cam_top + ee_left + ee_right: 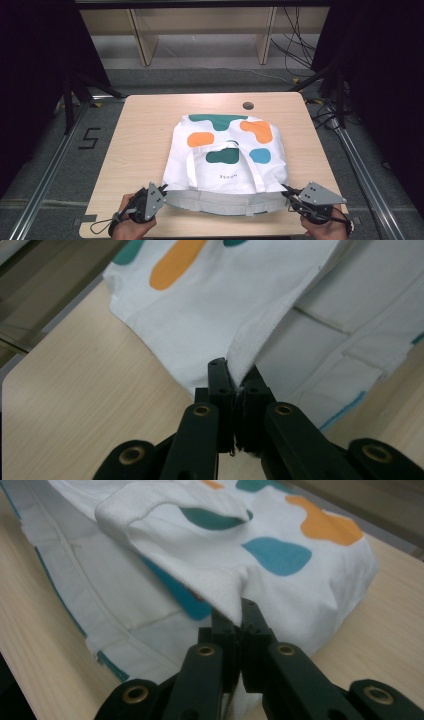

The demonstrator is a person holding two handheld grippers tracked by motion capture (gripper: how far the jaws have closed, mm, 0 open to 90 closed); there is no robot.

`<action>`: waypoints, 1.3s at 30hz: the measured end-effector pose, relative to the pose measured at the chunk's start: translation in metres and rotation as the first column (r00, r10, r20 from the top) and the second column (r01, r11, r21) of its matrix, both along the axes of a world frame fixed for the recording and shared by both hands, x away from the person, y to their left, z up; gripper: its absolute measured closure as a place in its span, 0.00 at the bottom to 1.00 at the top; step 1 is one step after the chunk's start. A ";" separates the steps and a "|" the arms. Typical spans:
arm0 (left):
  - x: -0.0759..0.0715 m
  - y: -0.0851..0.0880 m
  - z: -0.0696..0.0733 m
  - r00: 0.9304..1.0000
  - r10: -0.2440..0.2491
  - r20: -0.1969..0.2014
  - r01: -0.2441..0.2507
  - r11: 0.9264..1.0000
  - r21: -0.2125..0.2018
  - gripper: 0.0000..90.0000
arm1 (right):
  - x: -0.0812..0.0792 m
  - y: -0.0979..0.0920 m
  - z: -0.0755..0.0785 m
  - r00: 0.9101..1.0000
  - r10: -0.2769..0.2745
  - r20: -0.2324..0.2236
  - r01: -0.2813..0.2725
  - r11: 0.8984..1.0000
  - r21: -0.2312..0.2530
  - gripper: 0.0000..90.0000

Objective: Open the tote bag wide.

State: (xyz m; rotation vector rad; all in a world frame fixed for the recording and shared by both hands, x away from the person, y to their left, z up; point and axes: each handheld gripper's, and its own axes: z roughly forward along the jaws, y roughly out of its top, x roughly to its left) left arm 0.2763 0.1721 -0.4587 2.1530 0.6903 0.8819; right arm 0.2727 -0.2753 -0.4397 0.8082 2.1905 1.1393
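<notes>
A white tote bag [227, 155] with teal, orange and blue blobs lies on the wooden table [140, 145], its mouth toward the near edge. The upper layer of the mouth is raised off the lower layer. My left gripper [162, 190] pinches the mouth's left corner; in the left gripper view the jaws [235, 385] are shut on the white hem [250, 350]. My right gripper [287, 190] pinches the right corner, and the right gripper view has its jaws [237, 622] shut on the hem [220, 592]. A handle [165, 502] lies folded on top of the bag.
A small dark round grommet [248, 105] sits in the table near its far edge. Bare tabletop surrounds the bag on the left [135, 150] and right [310, 145]. Wooden shelving legs [145, 40] and cables [295, 45] stand beyond the table.
</notes>
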 end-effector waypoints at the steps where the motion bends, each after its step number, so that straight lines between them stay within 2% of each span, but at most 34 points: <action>1: 0.001 0.001 0.005 1.000 -0.007 0.007 0.007 1.000 -0.001 0.97 | 0.002 0.000 0.004 1.000 0.004 0.019 -0.004 1.000 0.002 0.98; 2: 0.003 0.001 0.010 0.999 -0.012 0.042 0.013 1.000 -0.006 0.97 | 0.002 0.000 0.009 1.000 -0.012 0.008 0.011 1.000 0.022 0.98; 3: 0.004 0.002 0.013 0.999 -0.015 0.040 0.015 1.000 -0.010 0.97 | 0.006 0.000 0.014 0.999 0.001 0.034 -0.002 1.000 0.030 0.98; 5: 0.008 0.004 0.023 0.998 -0.029 0.061 0.033 0.998 -0.057 0.97 | 0.010 0.001 0.023 0.998 0.005 0.055 -0.008 0.999 0.040 0.98; 8: 0.011 0.005 0.042 0.993 -0.033 0.112 0.042 0.996 -0.076 0.97 | 0.016 0.002 0.043 0.996 0.007 0.094 -0.011 0.999 0.046 0.98; 10: 0.013 0.004 0.057 0.987 -0.034 0.155 0.046 0.996 -0.074 0.97 | 0.021 0.002 0.057 0.991 0.003 0.132 -0.011 0.998 0.057 0.98; 13: 0.019 0.002 0.080 0.970 -0.026 0.241 0.044 0.997 -0.071 0.97 | 0.029 0.000 0.074 0.987 -0.001 0.159 -0.012 0.997 0.080 0.98; 15: 0.022 0.002 0.095 0.961 -0.010 0.277 0.038 0.995 -0.097 0.97 | 0.035 -0.001 0.084 0.985 -0.011 0.171 -0.008 0.994 0.111 0.98; 18: 0.023 0.000 0.115 0.944 -0.003 0.329 0.047 0.991 -0.125 0.97 | 0.041 -0.005 0.100 0.981 -0.022 0.194 -0.002 0.992 0.127 0.98; 20: 0.021 -0.003 0.127 0.934 -0.009 0.358 0.058 0.990 -0.128 0.97 | 0.043 -0.006 0.110 0.977 -0.028 0.210 -0.002 0.990 0.140 0.98; 22: 0.019 -0.005 0.138 0.923 -0.022 0.385 0.079 0.988 -0.131 0.97 | 0.042 -0.006 0.119 0.979 -0.028 0.202 -0.006 0.987 0.162 0.99; 23: 0.018 -0.005 0.143 0.919 -0.025 0.392 0.089 0.985 -0.145 0.97 | 0.042 -0.007 0.124 0.980 -0.019 0.198 -0.015 0.986 0.166 0.98; 27: 0.013 -0.003 0.159 0.911 -0.020 0.411 0.112 0.973 -0.200 0.97 | 0.039 -0.009 0.140 0.967 -0.021 0.252 -0.024 0.985 0.172 0.98; 29: 0.012 -0.001 0.165 0.902 -0.021 0.432 0.122 0.971 -0.208 0.97 | 0.036 -0.012 0.147 0.963 -0.010 0.271 -0.037 0.985 0.167 0.98; 30: 0.012 -0.001 0.167 0.900 -0.026 0.434 0.131 0.968 -0.213 0.97 | 0.035 -0.013 0.150 0.963 -0.011 0.270 -0.037 0.985 0.172 0.99; 31: 0.012 -0.001 0.170 0.900 -0.024 0.435 0.138 0.963 -0.231 0.97 | 0.033 -0.014 0.152 0.965 -0.011 0.260 -0.037 0.983 0.180 0.99; 32: 0.013 -0.002 0.172 0.901 -0.023 0.434 0.141 0.960 -0.243 0.97 | 0.033 -0.015 0.155 0.963 -0.013 0.271 -0.036 0.984 0.174 0.99; 33: 0.014 -0.002 0.175 0.899 -0.026 0.438 0.145 0.960 -0.241 0.97 | 0.033 -0.015 0.158 0.962 -0.017 0.274 -0.033 0.984 0.175 0.99; 34: 0.015 -0.002 0.178 0.897 -0.022 0.442 0.147 0.957 -0.250 0.97 | 0.034 -0.016 0.162 0.957 -0.017 0.291 -0.033 0.985 0.167 0.99; 35: 0.017 -0.003 0.180 0.895 -0.018 0.445 0.150 0.953 -0.264 0.97 | 0.033 -0.016 0.164 0.963 -0.023 0.268 -0.027 0.983 0.180 0.99; 36: 0.020 -0.003 0.183 0.900 -0.017 0.435 0.147 0.953 -0.266 0.97 | 0.036 -0.018 0.168 0.952 -0.018 0.305 -0.033 0.986 0.162 0.99; 37: 0.025 -0.003 0.184 0.904 -0.018 0.428 0.144 0.954 -0.263 0.97 | 0.038 -0.017 0.170 0.954 -0.032 0.299 -0.020 0.985 0.172 0.99; 38: 0.028 -0.006 0.181 0.929 0.013 0.370 0.127 0.928 -0.350 0.97 | 0.041 -0.018 0.171 0.951 -0.033 0.306 -0.020 0.986 0.167 0.99; 39: 0.037 -0.002 0.183 0.916 0.005 0.401 0.130 0.942 -0.308 0.97 | 0.044 -0.018 0.172 0.957 -0.045 0.285 -0.006 0.984 0.177 0.99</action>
